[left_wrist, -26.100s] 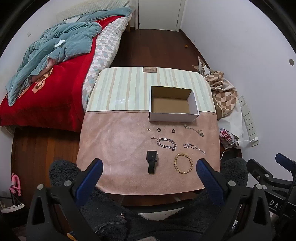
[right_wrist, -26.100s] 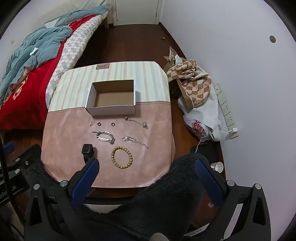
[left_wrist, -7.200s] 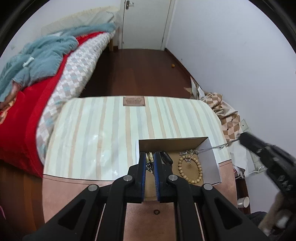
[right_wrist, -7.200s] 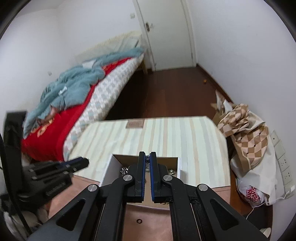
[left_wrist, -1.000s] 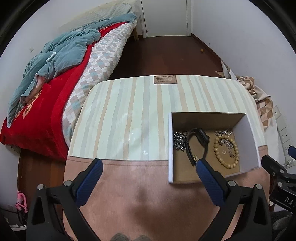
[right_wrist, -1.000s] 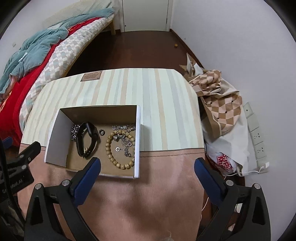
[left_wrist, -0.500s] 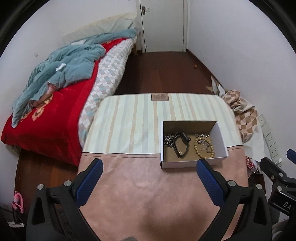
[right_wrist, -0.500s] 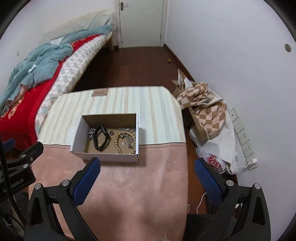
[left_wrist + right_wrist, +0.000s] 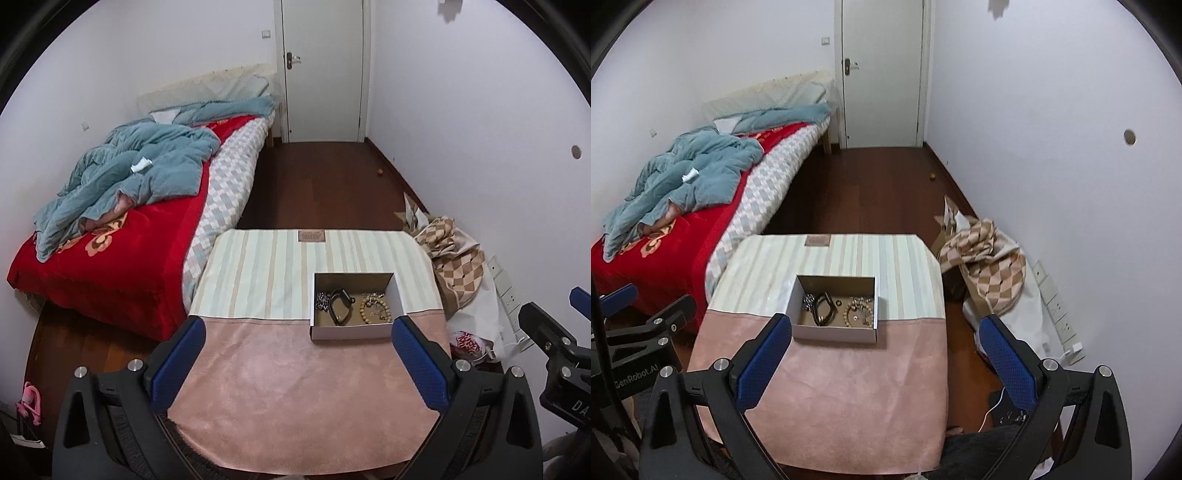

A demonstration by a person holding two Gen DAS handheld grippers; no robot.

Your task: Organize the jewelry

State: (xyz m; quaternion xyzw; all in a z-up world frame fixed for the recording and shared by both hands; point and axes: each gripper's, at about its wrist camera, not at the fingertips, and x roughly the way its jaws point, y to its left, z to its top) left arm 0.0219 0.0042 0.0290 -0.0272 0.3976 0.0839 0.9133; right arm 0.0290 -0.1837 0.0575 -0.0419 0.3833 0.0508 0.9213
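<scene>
A white cardboard box (image 9: 351, 332) (image 9: 834, 334) stands on the table where the striped cloth meets the pink cloth. Inside lie a black watch (image 9: 340, 306) (image 9: 823, 308), a silver chain (image 9: 320, 301), a wooden bead bracelet (image 9: 373, 310) (image 9: 858, 313) and small rings. My left gripper (image 9: 297, 363) is open and empty, held back above the table's near edge. My right gripper (image 9: 886, 360) is open and empty, also held back; its body shows at the right of the left wrist view.
The table's pink cloth (image 9: 295, 391) lies between the grippers and the box. A bed with a red blanket (image 9: 110, 258) stands left. Checkered bags (image 9: 454, 262) lie by the right wall. A closed door (image 9: 325, 70) is at the far end.
Both grippers have pulled back and up from the table over the last second, so the box looks smaller and farther. Both stay open. The jewelry in the box has not moved.
</scene>
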